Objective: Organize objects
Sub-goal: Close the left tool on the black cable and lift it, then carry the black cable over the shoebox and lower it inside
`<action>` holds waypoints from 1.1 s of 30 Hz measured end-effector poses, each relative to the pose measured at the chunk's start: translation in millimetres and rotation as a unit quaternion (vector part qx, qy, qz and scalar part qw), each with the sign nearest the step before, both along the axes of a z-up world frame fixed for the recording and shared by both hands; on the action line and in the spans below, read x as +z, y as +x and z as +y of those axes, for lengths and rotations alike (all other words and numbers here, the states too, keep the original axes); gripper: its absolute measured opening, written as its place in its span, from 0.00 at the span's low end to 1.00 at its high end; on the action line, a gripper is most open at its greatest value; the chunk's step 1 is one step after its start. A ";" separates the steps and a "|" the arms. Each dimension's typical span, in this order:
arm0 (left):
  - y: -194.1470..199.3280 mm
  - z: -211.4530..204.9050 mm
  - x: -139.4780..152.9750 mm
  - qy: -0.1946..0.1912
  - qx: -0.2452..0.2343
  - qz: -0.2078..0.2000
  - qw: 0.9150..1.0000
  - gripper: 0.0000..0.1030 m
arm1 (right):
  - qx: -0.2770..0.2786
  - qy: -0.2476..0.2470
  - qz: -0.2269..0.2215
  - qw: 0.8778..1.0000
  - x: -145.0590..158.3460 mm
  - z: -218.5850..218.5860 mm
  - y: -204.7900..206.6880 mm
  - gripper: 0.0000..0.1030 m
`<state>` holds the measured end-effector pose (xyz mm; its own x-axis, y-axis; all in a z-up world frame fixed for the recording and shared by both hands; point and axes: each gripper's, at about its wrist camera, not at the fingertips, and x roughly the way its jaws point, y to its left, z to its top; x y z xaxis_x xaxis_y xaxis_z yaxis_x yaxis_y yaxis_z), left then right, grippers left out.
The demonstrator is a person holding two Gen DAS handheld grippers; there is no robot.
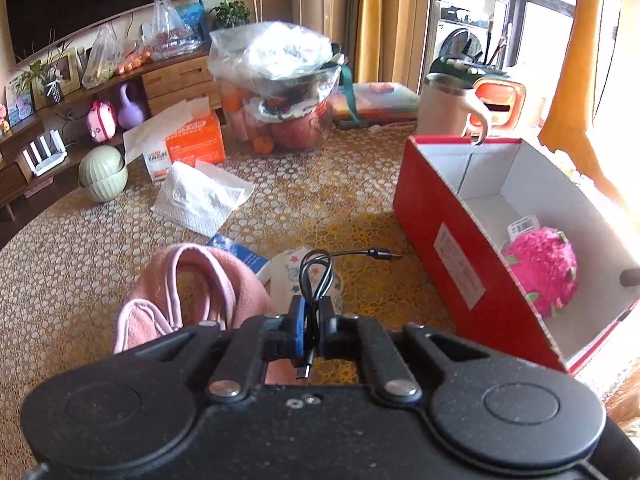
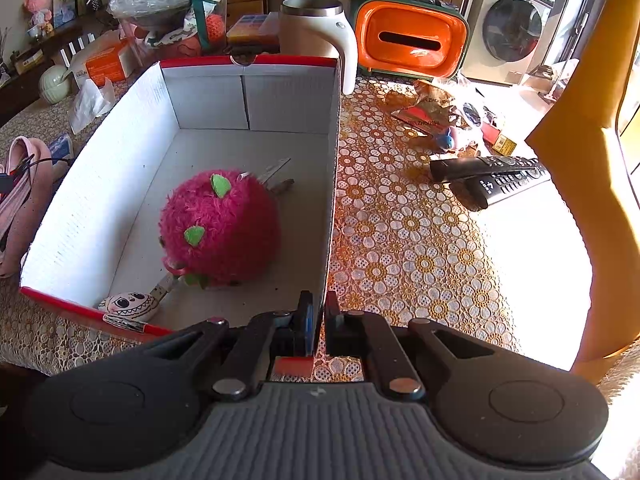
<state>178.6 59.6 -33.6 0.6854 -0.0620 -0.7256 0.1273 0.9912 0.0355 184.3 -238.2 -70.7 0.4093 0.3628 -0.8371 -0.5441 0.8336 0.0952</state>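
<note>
My left gripper (image 1: 313, 312) is shut on a coiled black USB cable (image 1: 320, 270) and holds it above the table, left of the red box (image 1: 436, 216). One plug (image 1: 382, 256) sticks out toward the box. My right gripper (image 2: 318, 316) is shut on the box's near right wall (image 2: 330, 208). Inside the box lie a pink plush ball (image 2: 220, 228), also in the left wrist view (image 1: 544, 268), a small face-printed toy (image 2: 128, 306) and a ruler (image 2: 274, 170).
On the table lie a pink cloth (image 1: 192, 288), a tissue (image 1: 200, 196), an orange tissue box (image 1: 188, 144), a wrapped fruit bowl (image 1: 280, 84), a mug (image 2: 316, 28), an orange holder (image 2: 412, 40), two remotes (image 2: 488, 176) and snack wrappers (image 2: 432, 112).
</note>
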 end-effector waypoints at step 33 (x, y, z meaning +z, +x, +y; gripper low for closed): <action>90.3 -182.3 -14.4 0.078 -0.108 0.012 0.991 0.04 | 0.011 0.020 0.004 1.000 0.5 -6.8 -0.1 0.05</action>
<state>268.8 -122.7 -48.0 0.6511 -0.0904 -0.7536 0.3383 0.9234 0.1815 184.1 -245.0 -70.2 0.3951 0.4042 -0.8250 -0.5613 0.8171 0.1315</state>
